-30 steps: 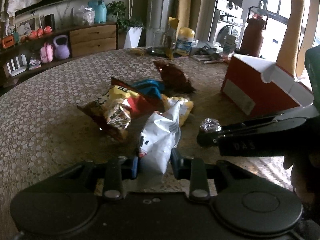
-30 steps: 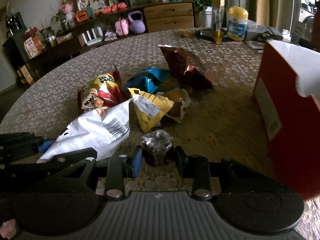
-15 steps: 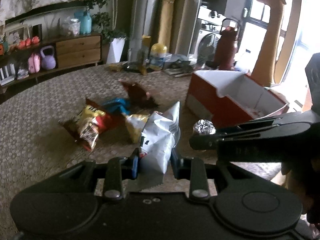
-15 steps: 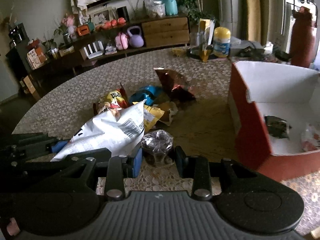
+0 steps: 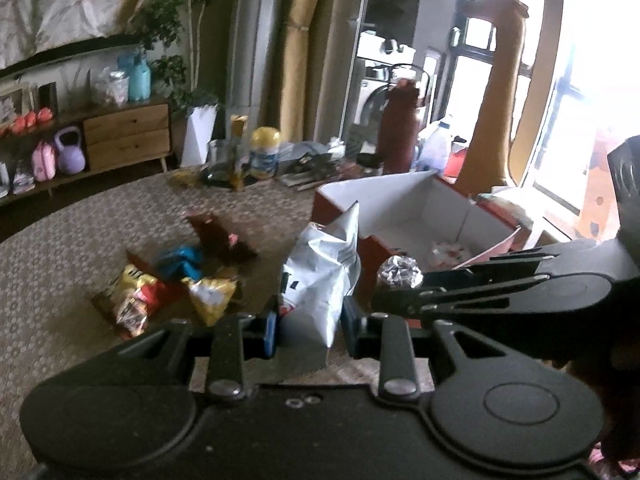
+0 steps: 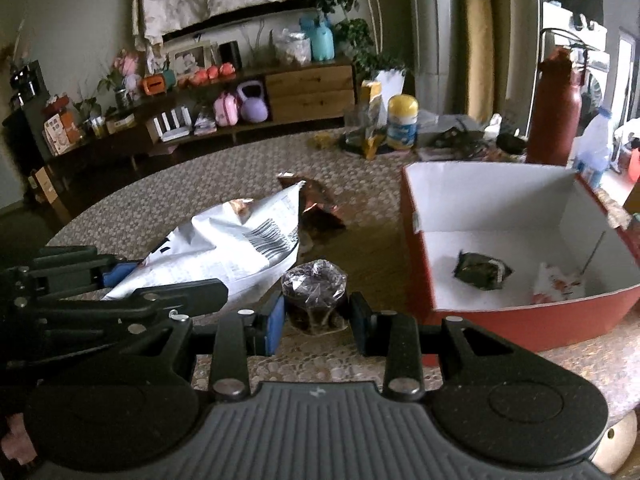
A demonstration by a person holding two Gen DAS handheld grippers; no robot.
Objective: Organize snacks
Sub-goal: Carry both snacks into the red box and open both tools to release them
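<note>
My left gripper (image 5: 310,326) is shut on a white snack bag (image 5: 320,276) and holds it above the table, left of the red box (image 5: 404,216). My right gripper (image 6: 318,320) is shut on a small clear-wrapped dark snack (image 6: 314,292), close to the box's near left corner (image 6: 416,272). The white bag also shows in the right wrist view (image 6: 240,244). The box, white inside, holds a dark packet (image 6: 482,270) and a white-red packet (image 6: 558,284). Several snack bags lie on the table: yellow-red (image 5: 132,298), blue (image 5: 178,264), yellow (image 5: 210,296), brown (image 5: 218,236).
The round table has a patterned cloth (image 5: 60,248). At its far side stand a yellow-lidded canister (image 6: 402,126), a glass, papers and a dark red bottle (image 6: 554,108). A sideboard (image 6: 308,88) with kettlebells stands by the wall. A giraffe figure (image 5: 494,92) stands behind the box.
Both grippers have risen and moved right toward the red box, carrying the white bag and the wrapped snack. The inside of the box has come into view.
</note>
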